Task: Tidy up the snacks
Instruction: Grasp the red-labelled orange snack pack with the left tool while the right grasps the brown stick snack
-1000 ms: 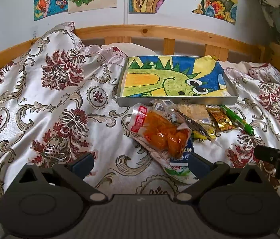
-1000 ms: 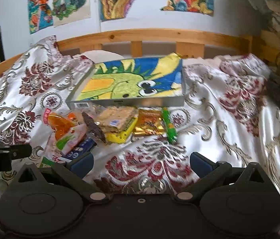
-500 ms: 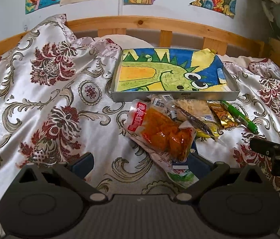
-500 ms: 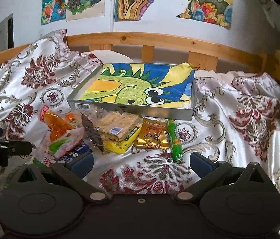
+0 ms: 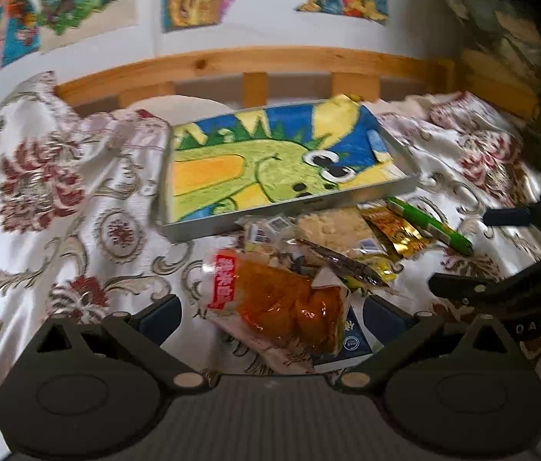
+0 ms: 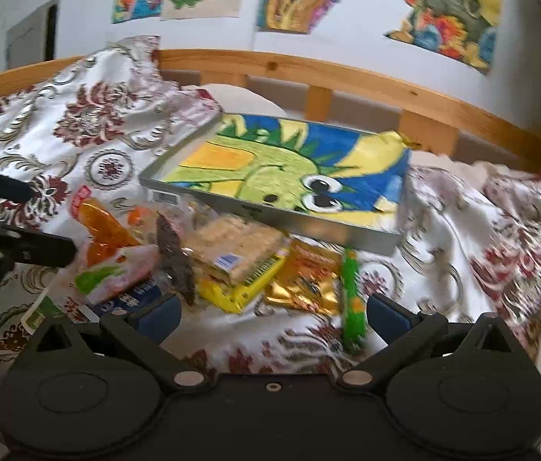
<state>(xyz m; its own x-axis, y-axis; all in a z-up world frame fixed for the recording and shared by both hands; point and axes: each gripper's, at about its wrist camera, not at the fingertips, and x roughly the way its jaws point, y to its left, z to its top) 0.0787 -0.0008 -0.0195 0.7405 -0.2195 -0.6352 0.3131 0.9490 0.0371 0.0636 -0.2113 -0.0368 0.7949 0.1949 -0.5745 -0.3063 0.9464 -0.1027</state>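
A pile of snack packets lies on the bed in front of a grey tray (image 5: 355,196) lined with a green cartoon drawing. In the left wrist view my left gripper (image 5: 272,313) is open, its fingers on either side of an orange packet with a red label (image 5: 282,299). Behind it lie a cracker packet (image 5: 336,226), a gold packet (image 5: 397,226) and a green stick (image 5: 430,224). In the right wrist view my right gripper (image 6: 272,313) is open and empty just before the yellow packet (image 6: 239,284), crackers (image 6: 236,246), gold packet (image 6: 305,276) and green stick (image 6: 353,299). The tray (image 6: 309,226) lies beyond.
The snacks lie on a rumpled floral bedspread (image 5: 59,199). A wooden headboard rail (image 5: 255,61) and a wall with drawings stand behind the tray. Each gripper shows at the edge of the other's view: the right gripper (image 5: 501,253) and the left gripper (image 6: 5,230).
Both grippers have moved forward and down toward the snack pile. The left one's fingers now flank the orange packet. Both views have tilted and blurred. No snack has moved.
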